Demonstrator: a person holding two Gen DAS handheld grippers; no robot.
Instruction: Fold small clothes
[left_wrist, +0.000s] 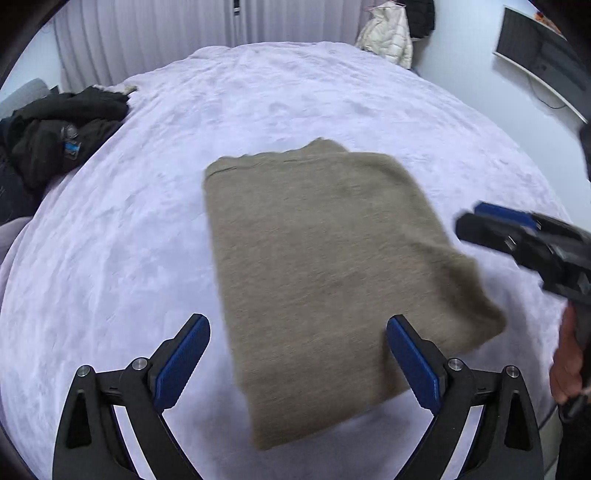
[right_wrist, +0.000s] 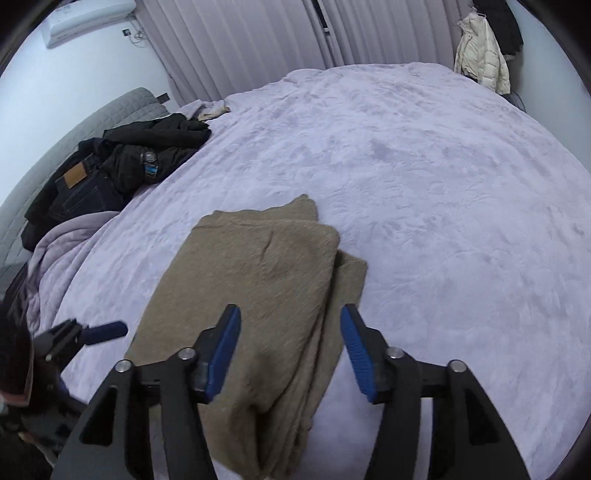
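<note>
Khaki-brown knit garment (left_wrist: 325, 266) is lying folded into a rough rectangle on the lilac bedspread (left_wrist: 258, 99), seen from the left wrist view; it is sitting near the middle of the bed, slightly tilted. Left gripper (left_wrist: 298, 360) is hovering above the garment's near edge, blue pads standing wide apart with nothing pinched between them. Right gripper (left_wrist: 491, 221) is showing at the right edge, just beside the garment's right side, a hand (left_wrist: 565, 365) gripping its handle. Black clothes (left_wrist: 55, 136) are lying piled at the far left of the bed. From the right wrist view, the garment (right_wrist: 255, 295) is showing stacked layers along its right side. Right gripper (right_wrist: 290, 354) is hanging over the near end, jaws apart and clear of the cloth. Left gripper (right_wrist: 99, 332) is appearing at the lower left, just beside the garment's left edge. Pale curtains (right_wrist: 240, 44) are hanging behind the bed.
</note>
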